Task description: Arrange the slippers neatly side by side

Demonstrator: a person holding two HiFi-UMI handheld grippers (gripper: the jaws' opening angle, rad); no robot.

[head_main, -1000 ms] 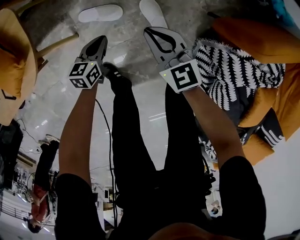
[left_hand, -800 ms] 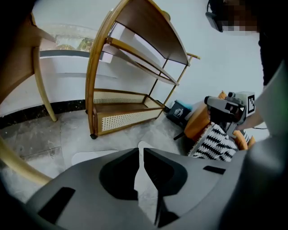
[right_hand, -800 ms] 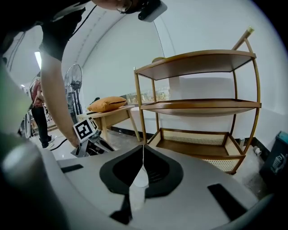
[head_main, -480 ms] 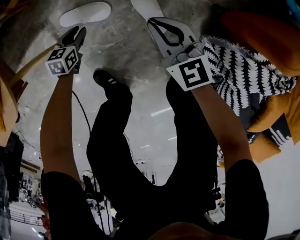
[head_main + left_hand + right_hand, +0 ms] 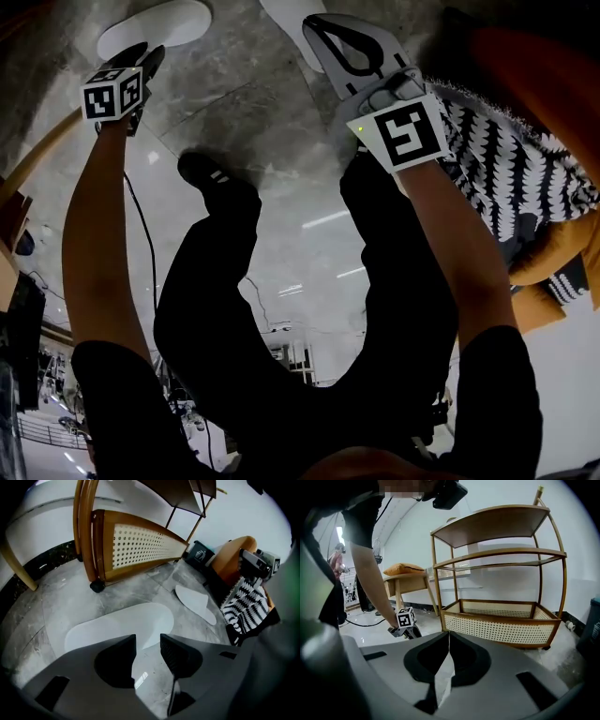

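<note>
Left gripper view: left gripper (image 5: 148,641) low over grey stone floor (image 5: 56,597), jaws apart, just been opening, nothing between them. Near white slipper (image 5: 117,625) lies flat just beyond the tips. Second white slipper (image 5: 194,603) lies apart from it, near black-and-white patterned fabric (image 5: 246,604). Right gripper (image 5: 449,637) jaws together, empty, facing rattan shelf (image 5: 497,620).

Two white slippers (image 5: 112,625) (image 5: 197,603); two claws (image 5: 148,639) (image 5: 449,635); one rattan shelf unit (image 5: 501,620); one patterned throw (image 5: 243,604).
</note>
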